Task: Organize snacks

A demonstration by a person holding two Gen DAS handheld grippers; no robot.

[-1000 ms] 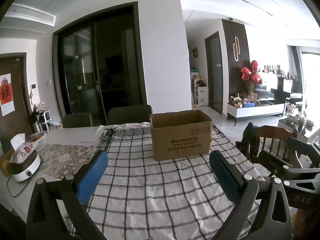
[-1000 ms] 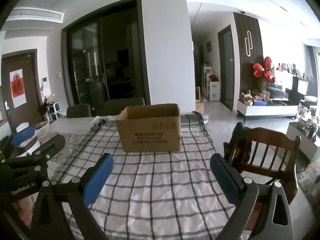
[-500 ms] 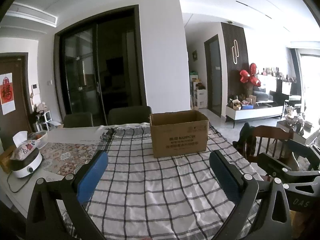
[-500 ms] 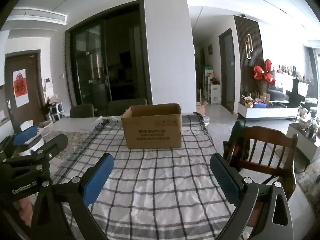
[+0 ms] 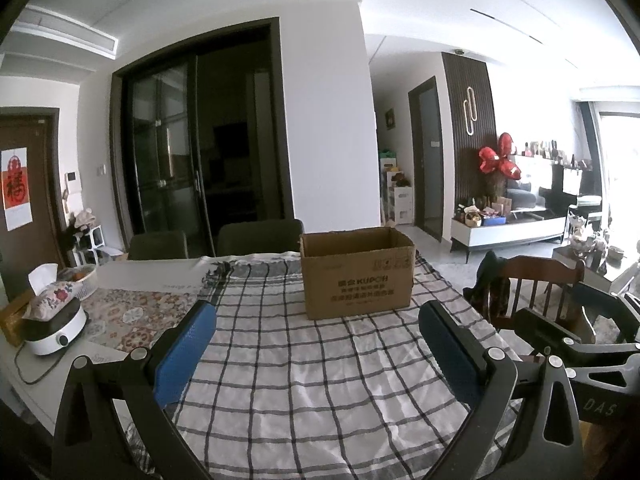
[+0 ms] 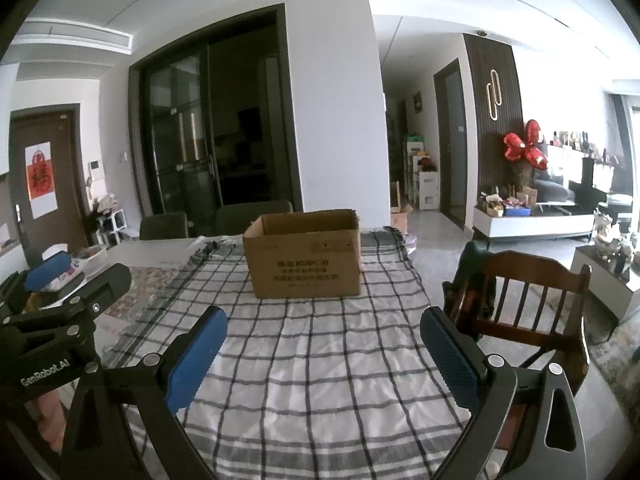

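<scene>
While no snack shows anywhere on the checked cloth (image 5: 304, 380), the open cardboard box (image 5: 357, 276) stands upright toward the far end of the surface (image 5: 136, 276), its flaps folded out of the way and its printed side facing the cameras. Both grippers hang above the near end of the cloth, well apart from the box: the left gripper (image 5: 316, 340) has its fingers spread wide with nothing between them, and the right gripper (image 6: 322, 346) is the same, wide and empty.

That picture fits two stages. Either the snacks are already gathered inside the box, or they lie somewhere outside both views and the box waits for them. Nothing here settles which.

What would decide it is hidden: the cameras sit too low to look over the box rim, so only a strip of its inner back wall shows. A tissue holder (image 5: 48, 300) and a white appliance (image 5: 56, 332) sit on the patterned mat at the left, and a basket (image 5: 82, 278) beyond them holds things too small to name.
</scene>
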